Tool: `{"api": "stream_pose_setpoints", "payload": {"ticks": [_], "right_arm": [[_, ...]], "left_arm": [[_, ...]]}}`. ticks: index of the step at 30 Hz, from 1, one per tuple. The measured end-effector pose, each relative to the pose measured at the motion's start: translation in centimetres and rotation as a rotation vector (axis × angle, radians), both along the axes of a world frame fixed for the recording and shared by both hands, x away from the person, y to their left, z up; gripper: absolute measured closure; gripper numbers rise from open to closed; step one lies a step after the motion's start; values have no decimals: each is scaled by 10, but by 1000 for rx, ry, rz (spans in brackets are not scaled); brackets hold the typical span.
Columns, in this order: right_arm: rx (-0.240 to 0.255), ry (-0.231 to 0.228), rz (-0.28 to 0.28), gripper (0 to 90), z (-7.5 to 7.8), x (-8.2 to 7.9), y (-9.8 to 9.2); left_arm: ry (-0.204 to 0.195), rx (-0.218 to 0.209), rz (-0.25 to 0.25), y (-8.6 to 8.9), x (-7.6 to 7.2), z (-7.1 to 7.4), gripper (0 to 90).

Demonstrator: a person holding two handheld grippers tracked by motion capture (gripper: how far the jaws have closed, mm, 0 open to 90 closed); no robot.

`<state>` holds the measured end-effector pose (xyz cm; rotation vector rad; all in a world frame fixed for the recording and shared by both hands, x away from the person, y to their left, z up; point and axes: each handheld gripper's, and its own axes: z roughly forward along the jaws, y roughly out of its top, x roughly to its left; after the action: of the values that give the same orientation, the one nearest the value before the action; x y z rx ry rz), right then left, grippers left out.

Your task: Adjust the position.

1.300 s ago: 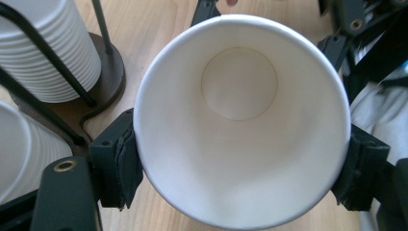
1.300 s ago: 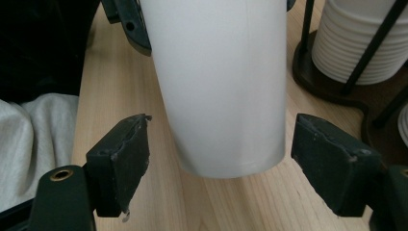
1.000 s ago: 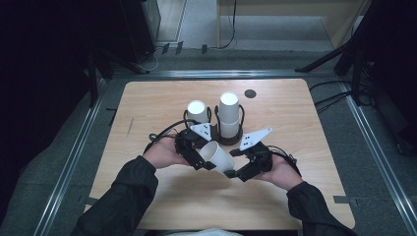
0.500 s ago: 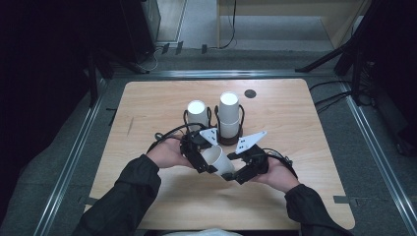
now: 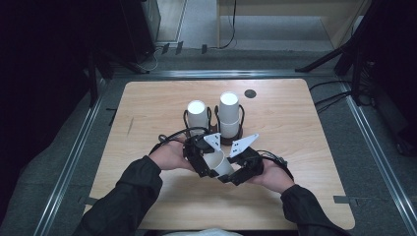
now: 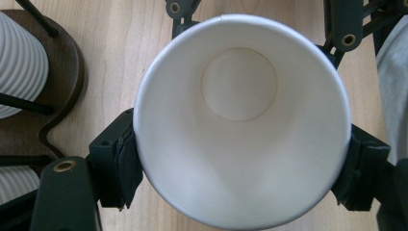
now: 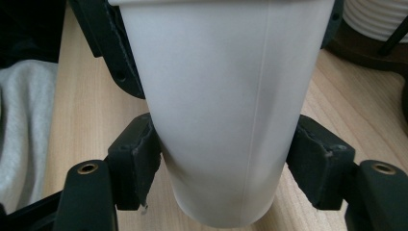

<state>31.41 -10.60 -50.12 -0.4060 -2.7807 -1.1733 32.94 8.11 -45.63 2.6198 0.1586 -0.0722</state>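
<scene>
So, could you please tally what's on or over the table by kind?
Smooth cup: 1
Ribbed cup stacks: 2
Stands: 2
Dark disc: 1
Grippers, left and right: 2
Total: 8

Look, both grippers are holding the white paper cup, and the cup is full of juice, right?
Not quite. Both grippers do hold the white paper cup: the left gripper pinches it near the rim and the right gripper pinches it lower down. But the cup is empty. The left gripper view looks straight into it and shows its bare white bottom, no juice.
</scene>
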Motion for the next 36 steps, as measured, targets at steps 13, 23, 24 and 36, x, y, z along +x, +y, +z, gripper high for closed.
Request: {"api": "stream_pose_setpoints", "payload": {"ticks": [13,23,24,36], "right_arm": [[41,-4,-27,312,7,4,-10],[63,-18,-24,312,14,2,-13],[65,-20,-24,312,14,2,-13],[99,-26,-39,312,23,2,-20]], "left_arm": [[39,-129,104,8,3,3,17],[36,-182,120,14,2,1,17],[29,-189,121,15,2,2,17],[58,-263,144,18,2,1,18]]}}
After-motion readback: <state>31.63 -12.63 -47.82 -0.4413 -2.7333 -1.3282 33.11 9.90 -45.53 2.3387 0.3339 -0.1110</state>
